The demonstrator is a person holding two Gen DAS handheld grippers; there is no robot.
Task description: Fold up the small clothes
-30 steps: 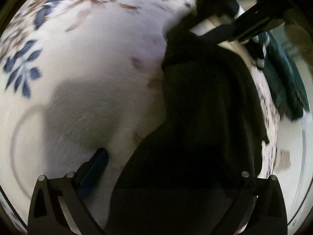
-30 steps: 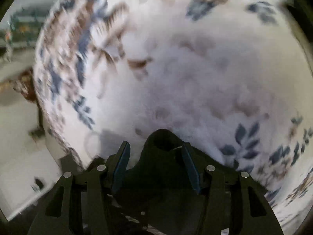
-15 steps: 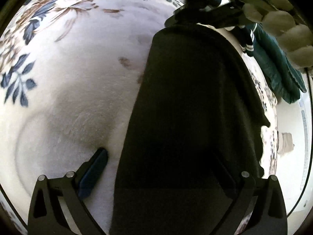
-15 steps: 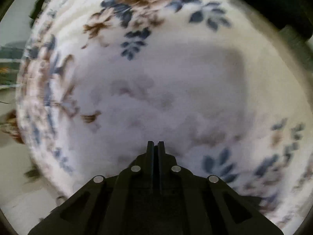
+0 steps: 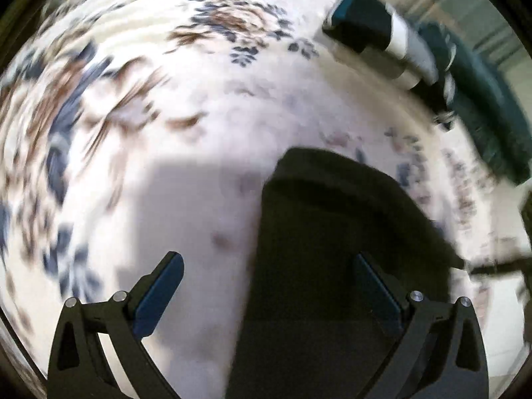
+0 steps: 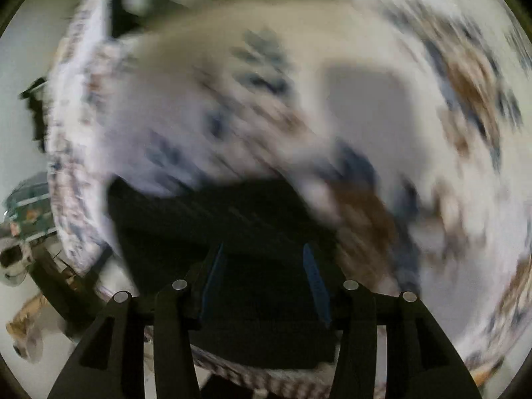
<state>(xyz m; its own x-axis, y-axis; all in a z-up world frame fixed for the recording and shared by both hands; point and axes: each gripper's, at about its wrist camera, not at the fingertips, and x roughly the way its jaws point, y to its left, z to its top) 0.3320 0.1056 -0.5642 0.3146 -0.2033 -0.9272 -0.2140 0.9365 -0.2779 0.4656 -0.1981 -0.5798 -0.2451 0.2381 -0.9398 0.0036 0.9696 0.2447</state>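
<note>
Black cloth (image 5: 332, 249) lies flat on a fluffy white blanket (image 5: 206, 153) w/ blue & brown flowers. It is a small dark piece of clothing, folded over, w/ a rounded top edge. In the left wrist view it sits low & to the right, under the left tongs (image 5: 269, 286). Those tongs stand wide, blue pads far apart: one pad is over bare blanket, the other over the black cloth. Nothing is pinched between them.

Right wrist view is very blurry. The right tongs (image 6: 264, 282) hang over the same black cloth (image 6: 212, 219), close to the blanket's edge. Their jaws have just been opening & now stand about half wide. The cloth shows between the blue pads, but the pads don't seem to press on it.

Up in the far right corner of the left view there is a striped dark & white folded thing (image 5: 382, 33), & next to it a dark green cloth (image 5: 482, 99). Both are well apart from the black cloth. A grey square shadow (image 5: 199, 206) falls on the blanket just beside the black cloth.

Floor (image 6: 20, 99) past the blanket edge looks pale; stuff on it is too blurred to tell.
</note>
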